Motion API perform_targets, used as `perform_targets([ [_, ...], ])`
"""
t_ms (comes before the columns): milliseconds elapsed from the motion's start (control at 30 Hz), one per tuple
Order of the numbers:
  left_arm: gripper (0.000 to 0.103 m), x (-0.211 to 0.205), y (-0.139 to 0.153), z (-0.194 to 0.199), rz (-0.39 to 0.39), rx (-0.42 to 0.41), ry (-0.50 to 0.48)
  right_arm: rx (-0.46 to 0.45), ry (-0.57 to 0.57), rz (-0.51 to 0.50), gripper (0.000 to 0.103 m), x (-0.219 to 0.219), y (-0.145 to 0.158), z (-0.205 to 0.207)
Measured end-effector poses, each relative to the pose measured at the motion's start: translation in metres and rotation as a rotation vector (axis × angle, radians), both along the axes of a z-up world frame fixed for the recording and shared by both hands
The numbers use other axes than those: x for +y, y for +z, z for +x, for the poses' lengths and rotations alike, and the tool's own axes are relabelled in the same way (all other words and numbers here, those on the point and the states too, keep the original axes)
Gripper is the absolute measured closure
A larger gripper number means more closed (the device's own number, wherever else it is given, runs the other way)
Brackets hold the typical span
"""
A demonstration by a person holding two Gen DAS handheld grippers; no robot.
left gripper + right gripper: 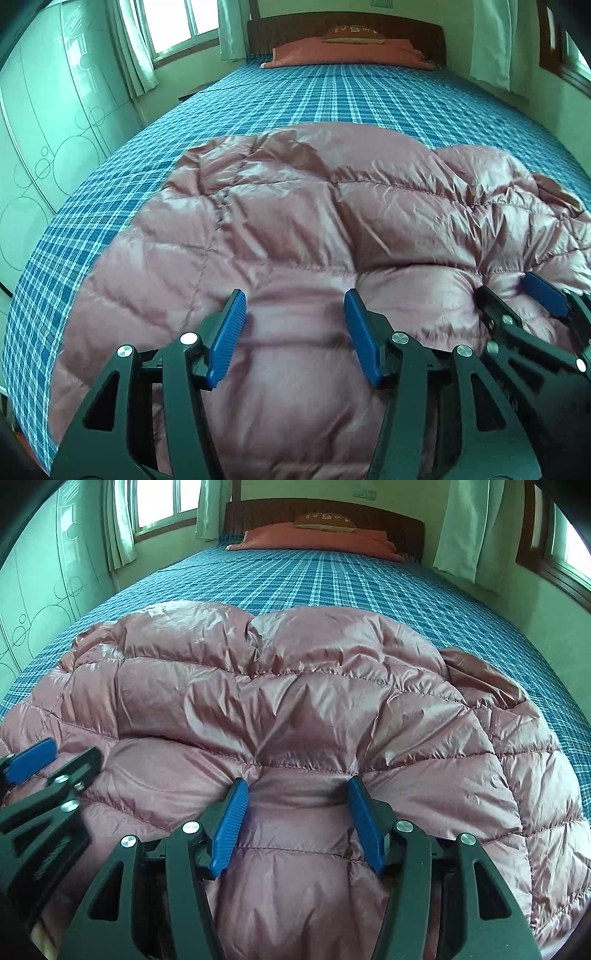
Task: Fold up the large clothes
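Observation:
A large pink quilted down jacket lies spread on the near end of the bed; it also fills the right wrist view. My left gripper is open, its blue pads pressed down on the jacket's near edge with puffy fabric bulging between them. My right gripper is open too, resting on the jacket's near edge just to the right of the left one. The right gripper shows at the right of the left wrist view; the left gripper shows at the left of the right wrist view.
The bed has a blue plaid sheet. Red pillows lie against a dark wooden headboard at the far end. A pale wardrobe stands on the left. Curtained windows are on both sides.

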State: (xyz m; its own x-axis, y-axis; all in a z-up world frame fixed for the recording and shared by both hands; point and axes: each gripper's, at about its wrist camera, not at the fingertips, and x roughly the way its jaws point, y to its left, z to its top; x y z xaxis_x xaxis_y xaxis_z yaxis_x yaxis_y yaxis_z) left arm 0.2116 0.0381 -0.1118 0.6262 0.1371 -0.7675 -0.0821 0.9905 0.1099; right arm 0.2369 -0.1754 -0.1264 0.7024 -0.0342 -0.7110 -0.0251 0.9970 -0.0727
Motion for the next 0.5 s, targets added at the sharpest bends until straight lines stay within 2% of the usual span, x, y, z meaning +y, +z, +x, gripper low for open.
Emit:
perform_targets([
  [100, 0.041, 0.015, 0.007, -0.013, -0.029, -0.006, 0.012, -0.004, -0.001, -0.001, 0.047, 0.001, 0.0, -0.001],
  [167, 0.041, 0.03, 0.012, -0.023, -0.058, -0.009, 0.03, -0.005, -0.001, -0.001, 0.047, 0.001, 0.001, -0.002],
  [367, 0.035, 0.089, 0.026, -0.05, -0.162, -0.037, 0.137, -0.007, -0.001, -0.001, 0.047, 0.001, 0.001, -0.002],
  [433, 0.034, 0.11, 0.026, -0.054, -0.238, -0.034, 0.165, -0.009, -0.001, 0.001, 0.047, 0.001, 0.001, -0.003],
  [500, 0.035, 0.14, 0.019, -0.058, -0.392, -0.016, 0.19, -0.01, -0.002, 0.002, 0.047, 0.001, 0.002, -0.003],
])
